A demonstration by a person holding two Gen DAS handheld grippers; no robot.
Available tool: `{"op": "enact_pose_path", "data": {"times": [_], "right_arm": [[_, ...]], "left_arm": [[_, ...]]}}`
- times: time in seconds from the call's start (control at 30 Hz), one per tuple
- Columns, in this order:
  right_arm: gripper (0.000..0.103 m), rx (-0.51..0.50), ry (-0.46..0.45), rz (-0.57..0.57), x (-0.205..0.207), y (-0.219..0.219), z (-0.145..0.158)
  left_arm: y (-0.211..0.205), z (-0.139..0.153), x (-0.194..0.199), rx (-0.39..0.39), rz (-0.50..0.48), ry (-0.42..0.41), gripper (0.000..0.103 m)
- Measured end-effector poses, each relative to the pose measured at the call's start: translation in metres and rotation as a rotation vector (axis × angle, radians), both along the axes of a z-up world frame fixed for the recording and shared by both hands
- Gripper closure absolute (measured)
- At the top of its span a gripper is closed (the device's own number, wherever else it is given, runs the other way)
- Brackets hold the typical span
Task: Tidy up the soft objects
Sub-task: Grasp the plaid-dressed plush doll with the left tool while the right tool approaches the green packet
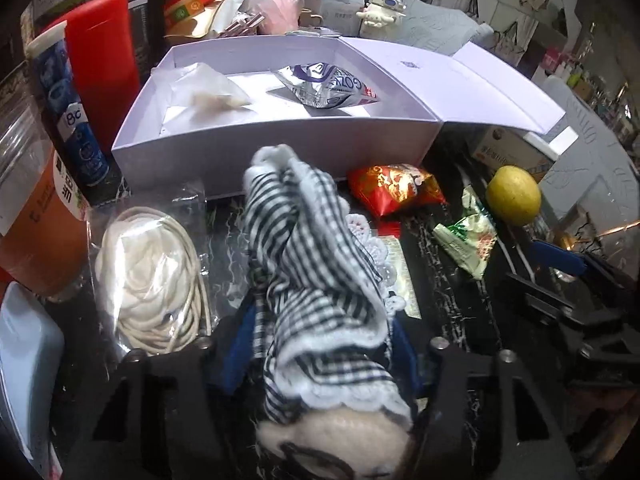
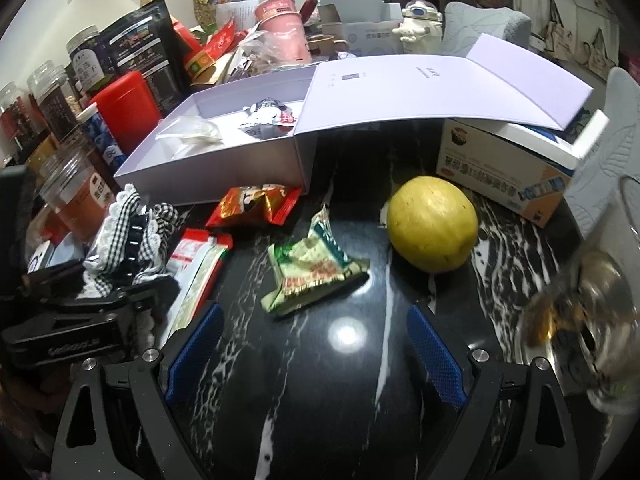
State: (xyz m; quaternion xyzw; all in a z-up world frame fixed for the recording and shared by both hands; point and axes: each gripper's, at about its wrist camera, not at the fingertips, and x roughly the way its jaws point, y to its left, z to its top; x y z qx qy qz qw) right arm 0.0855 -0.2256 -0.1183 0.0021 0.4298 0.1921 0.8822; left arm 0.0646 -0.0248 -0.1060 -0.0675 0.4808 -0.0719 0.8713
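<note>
Lilac box (image 1: 280, 136) open, ahead of left gripper (image 1: 320, 352), silver packet (image 1: 332, 84) inside. Left gripper's blue pads clamped on checked plush doll (image 1: 312, 280), cloth bunched upward between them. Right gripper (image 2: 316, 352) wide apart, nothing between pads, over black marble counter (image 2: 312, 400). Yellow fruit (image 2: 432, 224) ahead-right of it; green packet (image 2: 312, 272) just ahead; red packet (image 2: 256, 204) further ahead-left.

Black, white-veined marble worktop (image 2: 352, 380). Resting on it: open lilac box (image 2: 208, 176), red snack packet (image 2: 256, 204), green sweet wrapper (image 2: 312, 272), yellow fruit (image 2: 434, 224), bagged cream cord (image 1: 150, 280), printed carton (image 2: 500, 176), and jars at the left edge.
</note>
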Motion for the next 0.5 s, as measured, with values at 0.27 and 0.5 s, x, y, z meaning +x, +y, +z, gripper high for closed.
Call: {"op": "enact_pose_path", "data": {"times": [0.27, 0.5], "right_arm": [[0.018, -0.047, 0.006, 0.067, 0.019, 0.017, -0.008], [0.026, -0.11, -0.004, 0.095, 0.031, 0.031, -0.017]], "left_arm": [[0.006, 0.027, -0.01, -0.036, -0.012, -0.056, 0.048], [0.011, 0.04, -0.009, -0.042, 0.01, -0.092, 0.048]]}}
